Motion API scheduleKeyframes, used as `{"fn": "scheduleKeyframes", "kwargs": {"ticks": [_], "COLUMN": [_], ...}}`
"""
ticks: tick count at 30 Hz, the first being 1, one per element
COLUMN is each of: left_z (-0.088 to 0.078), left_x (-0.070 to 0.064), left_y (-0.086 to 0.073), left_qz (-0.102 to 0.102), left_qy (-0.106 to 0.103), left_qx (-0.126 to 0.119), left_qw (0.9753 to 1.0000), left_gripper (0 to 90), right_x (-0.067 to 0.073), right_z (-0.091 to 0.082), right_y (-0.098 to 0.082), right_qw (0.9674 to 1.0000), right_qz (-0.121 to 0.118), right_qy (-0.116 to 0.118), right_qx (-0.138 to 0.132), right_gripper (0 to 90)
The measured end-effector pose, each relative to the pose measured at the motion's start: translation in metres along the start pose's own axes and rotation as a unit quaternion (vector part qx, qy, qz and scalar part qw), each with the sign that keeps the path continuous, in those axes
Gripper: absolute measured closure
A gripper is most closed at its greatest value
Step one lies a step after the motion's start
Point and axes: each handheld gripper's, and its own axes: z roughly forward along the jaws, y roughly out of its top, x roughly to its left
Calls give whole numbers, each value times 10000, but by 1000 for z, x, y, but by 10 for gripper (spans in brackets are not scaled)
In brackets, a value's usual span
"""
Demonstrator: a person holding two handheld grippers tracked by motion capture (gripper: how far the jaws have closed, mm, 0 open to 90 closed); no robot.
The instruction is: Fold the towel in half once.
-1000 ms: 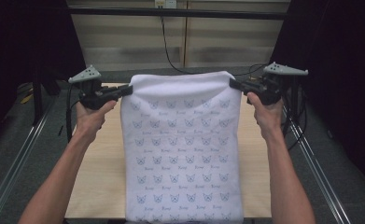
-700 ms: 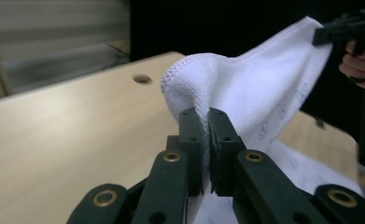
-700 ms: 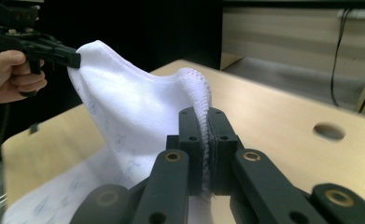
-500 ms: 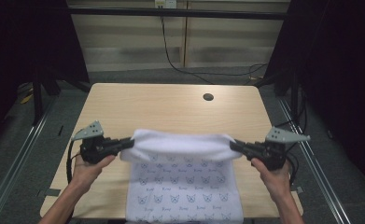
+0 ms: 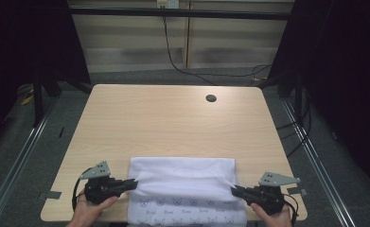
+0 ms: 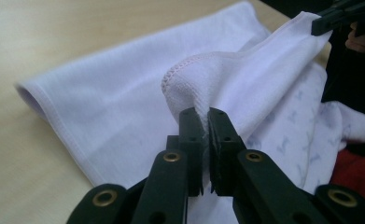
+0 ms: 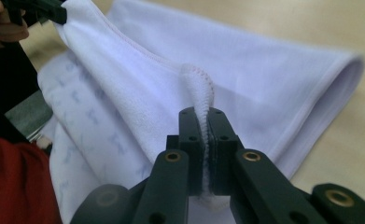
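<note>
Left gripper (image 5: 130, 182): the black two-jaw tool at the lower left of the high view is pinching a hemmed corner of the white terry towel with the faint butterfly print (image 5: 182, 177); in the left gripper view (image 6: 206, 116) its jaws are standing nearly closed, with only the thickness of the cloth between them.
Right gripper (image 5: 235, 190): the matching tool at the lower right of the high view is gripping the opposite corner; in the right gripper view (image 7: 207, 116) its jaws are pressing a stitched edge between them.
Towel: it is lying across the bottom centre of the high view on the pale wooden table (image 5: 173, 123), its plain side folded over the printed side, with the rounded fold toward the upper part of the frame and the printed layer showing at the bottom edge.
Progress (judged): a first fold in half is looking nearly complete; the held corners are hovering just above the lower layer.
Remaining (judged): laying the corners down, releasing them, and any further folds.
</note>
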Motion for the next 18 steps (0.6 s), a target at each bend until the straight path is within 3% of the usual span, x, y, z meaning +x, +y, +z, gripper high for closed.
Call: {"fn": "scheduleKeyframes", "kwargs": {"ticks": [3,5,7,9,12,18], "left_z": [4,12,20,22,24,36], "left_x": [-3,0,4,10,20,52], "left_y": [-3,-5,-7,-6,-3,19], "left_qz": [114,203,207,130,79,3], "left_qy": [-42,86,136,84,85,436], "left_qx": [117,350,579,557,493,341], "left_qw": [9999,9991,9980,9983,9987,9985], "left_gripper": [853,853,853,853,854,855], "right_x": [-1,1,-3,-10,-16,-33], "right_z": [11,19,25,31,36,57], "right_y": [-11,-10,-9,-11,-7,13], "right_qw": [9995,9986,9977,9969,9974,9971], "right_qz": [242,87,35,104,196,72], "right_qy": [30,-179,-263,-226,-143,-336], "right_qx": [184,489,619,743,681,673], "right_gripper": [869,869,869,869,871,871]}}
